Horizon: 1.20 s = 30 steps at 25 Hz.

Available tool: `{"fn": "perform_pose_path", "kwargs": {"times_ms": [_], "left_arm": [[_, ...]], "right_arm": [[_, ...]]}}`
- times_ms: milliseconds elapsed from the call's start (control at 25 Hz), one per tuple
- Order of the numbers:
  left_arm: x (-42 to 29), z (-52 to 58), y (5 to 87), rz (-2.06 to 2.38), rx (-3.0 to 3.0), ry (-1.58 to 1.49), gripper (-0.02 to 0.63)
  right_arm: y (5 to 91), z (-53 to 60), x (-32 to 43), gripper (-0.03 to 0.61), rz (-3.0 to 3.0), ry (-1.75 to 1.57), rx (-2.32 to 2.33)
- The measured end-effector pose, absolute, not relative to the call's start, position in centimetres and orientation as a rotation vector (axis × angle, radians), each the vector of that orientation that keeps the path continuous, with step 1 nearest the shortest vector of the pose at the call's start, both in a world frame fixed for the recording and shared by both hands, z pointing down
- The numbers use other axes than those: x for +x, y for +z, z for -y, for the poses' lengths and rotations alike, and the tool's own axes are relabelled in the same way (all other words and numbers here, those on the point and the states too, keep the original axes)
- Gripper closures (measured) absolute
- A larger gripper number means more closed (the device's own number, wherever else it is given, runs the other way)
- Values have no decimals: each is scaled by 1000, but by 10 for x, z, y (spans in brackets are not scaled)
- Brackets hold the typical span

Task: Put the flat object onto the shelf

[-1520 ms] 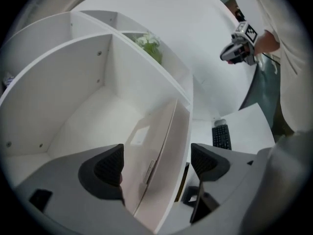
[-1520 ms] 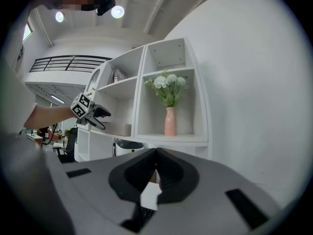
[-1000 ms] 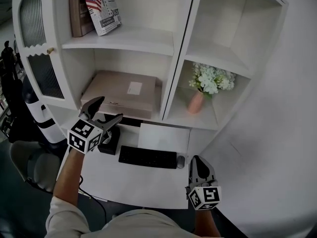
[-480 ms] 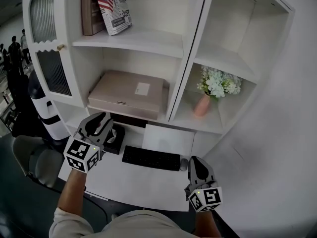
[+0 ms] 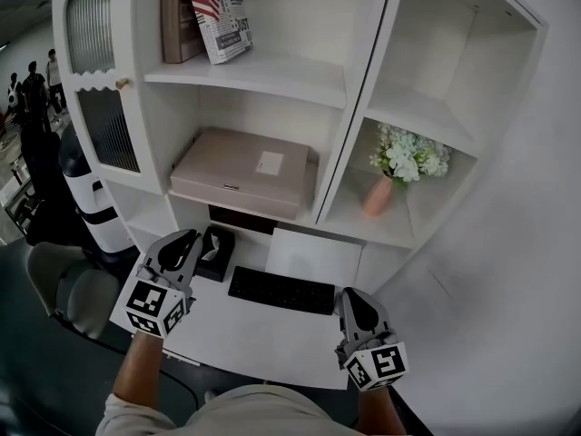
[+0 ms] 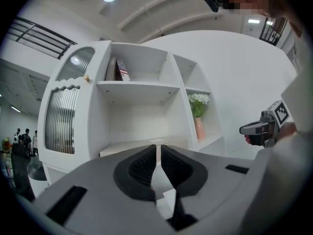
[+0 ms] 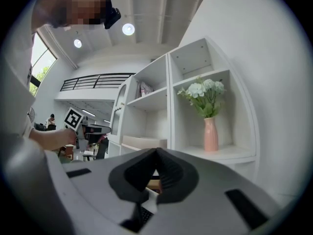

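The flat tan box (image 5: 247, 171) lies on the lower left shelf (image 5: 186, 198) of the white cabinet; it also shows as a pale slab (image 6: 137, 145) in the left gripper view and as a pale slab (image 7: 144, 142) in the right gripper view. My left gripper (image 5: 182, 242) hangs over the desk's left end, below and in front of the box. Its jaws are closing, nearly together, with nothing between them (image 6: 159, 148). My right gripper (image 5: 352, 300) rests low at the desk's right front, shut and empty (image 7: 156, 153).
On the white desk (image 5: 263, 339) are a black keyboard (image 5: 277, 291), a black tissue box (image 5: 216, 251) and a white sheet (image 5: 313, 255). A pink vase of flowers (image 5: 379, 193) fills the lower right shelf. Books (image 5: 204, 12) stand on the upper shelf. A chair (image 5: 64, 289) is at left.
The left gripper's jaws went from wide open to nearly together, and it dropped back from the shelf toward the desk's left end. The right gripper stayed put.
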<state>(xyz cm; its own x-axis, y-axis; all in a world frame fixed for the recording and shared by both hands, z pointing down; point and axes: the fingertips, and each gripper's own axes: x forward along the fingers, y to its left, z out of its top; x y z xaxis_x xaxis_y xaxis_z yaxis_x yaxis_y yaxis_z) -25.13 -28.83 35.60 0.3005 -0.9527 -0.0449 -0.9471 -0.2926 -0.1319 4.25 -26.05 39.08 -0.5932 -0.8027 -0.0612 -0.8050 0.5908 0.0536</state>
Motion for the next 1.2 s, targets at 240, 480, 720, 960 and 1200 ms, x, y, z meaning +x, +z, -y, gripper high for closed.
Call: {"fn": "perform_pose_path", "kwargs": {"times_ms": [240,480,720,960,1200], "left_arm": [[-261,273,369,-1845,-2393,-59,596],[-282,260,385,-1934,-2343,-78,612],[-303,248,396,-2004,-2308,-95,612],[-313,235,406,-2036,-2283,-104,614],[-320,229,414,-2063,-2280,-113,614]], "right_arm": [[389,260,35,575,-2793,126,-1365],[391,264,30,575,-2802,128,-1349],[391,266,22,575,-2815,134,-1328],[391,267,15,575,-2823,143,-1306],[389,267,8,575,-2834,153,-1282]]}}
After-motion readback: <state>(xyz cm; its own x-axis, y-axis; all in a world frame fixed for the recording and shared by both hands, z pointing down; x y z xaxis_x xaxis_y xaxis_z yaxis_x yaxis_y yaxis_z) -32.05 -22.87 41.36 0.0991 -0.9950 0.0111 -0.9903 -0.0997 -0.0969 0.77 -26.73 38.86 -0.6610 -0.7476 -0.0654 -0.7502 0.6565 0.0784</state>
